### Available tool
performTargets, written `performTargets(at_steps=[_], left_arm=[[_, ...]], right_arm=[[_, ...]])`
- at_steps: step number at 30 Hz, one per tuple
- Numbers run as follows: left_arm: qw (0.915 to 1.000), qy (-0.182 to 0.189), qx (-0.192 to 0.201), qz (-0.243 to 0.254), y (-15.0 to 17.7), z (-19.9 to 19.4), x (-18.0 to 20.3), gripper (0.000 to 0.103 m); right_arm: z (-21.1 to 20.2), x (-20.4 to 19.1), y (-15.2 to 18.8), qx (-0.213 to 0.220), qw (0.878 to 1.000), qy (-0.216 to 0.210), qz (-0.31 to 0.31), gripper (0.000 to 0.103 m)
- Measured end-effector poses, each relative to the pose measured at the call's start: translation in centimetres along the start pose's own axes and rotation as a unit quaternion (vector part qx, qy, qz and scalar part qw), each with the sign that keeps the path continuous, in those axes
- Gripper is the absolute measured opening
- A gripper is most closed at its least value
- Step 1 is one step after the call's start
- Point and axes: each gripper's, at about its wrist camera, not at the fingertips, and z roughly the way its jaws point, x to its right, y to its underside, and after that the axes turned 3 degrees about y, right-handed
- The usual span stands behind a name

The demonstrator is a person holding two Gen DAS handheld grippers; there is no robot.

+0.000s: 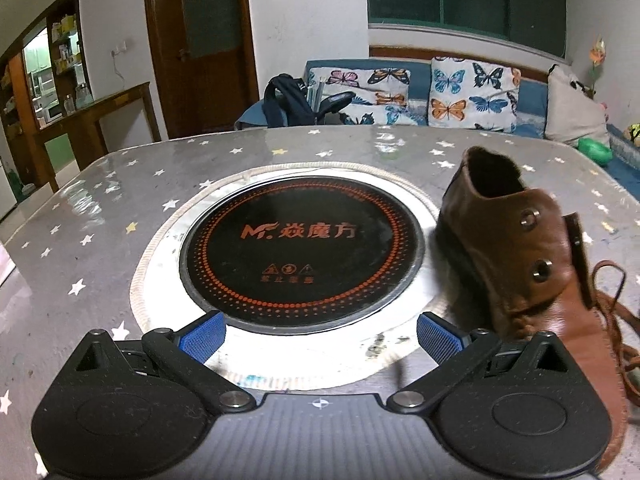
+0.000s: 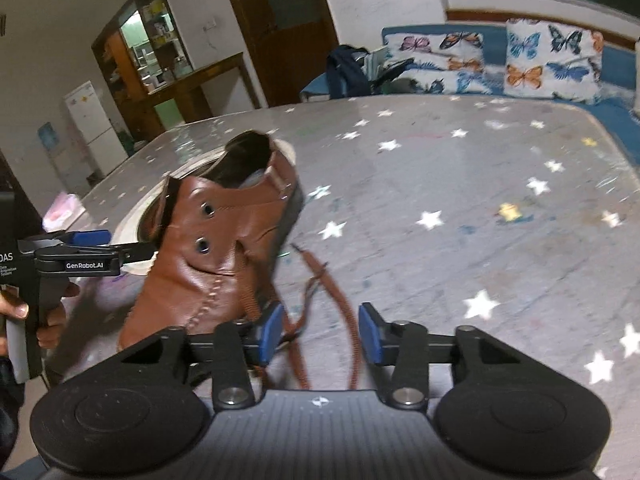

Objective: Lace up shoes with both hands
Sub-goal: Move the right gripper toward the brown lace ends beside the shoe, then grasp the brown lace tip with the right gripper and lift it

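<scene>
The left gripper (image 1: 320, 334) gapes empty; the right gripper (image 2: 320, 330) stands open around loose laces (image 2: 354, 344). The brown shoe (image 2: 212, 256) sits on the star-print table (image 2: 480, 216) beside a round cooktop (image 1: 300, 248). Beyond: butterfly cushions (image 1: 472, 94), a wooden door (image 1: 200, 40).

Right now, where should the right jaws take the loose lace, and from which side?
Grip the lace partway along the strand lying between the right gripper jaws, coming from above. It lies flat, clear of the shoe, and the jaws stand apart around it.
</scene>
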Motion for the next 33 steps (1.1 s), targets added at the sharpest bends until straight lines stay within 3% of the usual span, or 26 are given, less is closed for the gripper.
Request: performTargets(at_steps=[5, 12, 17, 20, 29, 33], left_arm=[[0.9999, -0.001, 0.008, 0.011, 0.0, -0.8, 0.6, 0.103], [0.9991, 0.033, 0.025, 0.013, -0.2, -2.3, 1.1, 0.103], [0.9961, 0.075, 0.033, 0.033, -0.1, -3.4, 1.8, 0.103], [0.994, 0.088, 0.041, 0.05, -0.1, -4.0, 2.5, 0.103], [0.9865, 0.127, 0.051, 0.09, -0.2, -4.7, 4.3, 0.103], [0.9856, 0.135, 0.048, 0.09, -0.2, -4.6, 4.5, 0.103]], right_arm=[[1.3, -0.1, 0.2, -0.015, 1.0, -0.009, 0.014, 0.018], [2.3, -0.5, 0.1, -0.028, 0.999, -0.007, 0.016, 0.017], [2.5, -0.5, 0.2, -0.031, 0.999, -0.001, 0.014, 0.005], [2.5, -0.5, 0.3, -0.032, 0.999, 0.001, 0.009, 0.002], [-0.4, -0.2, -0.8, 0.009, 0.999, 0.045, -0.03, 0.002], [-3.3, 0.8, -3.0, 0.057, 0.994, 0.081, -0.046, 0.002]])
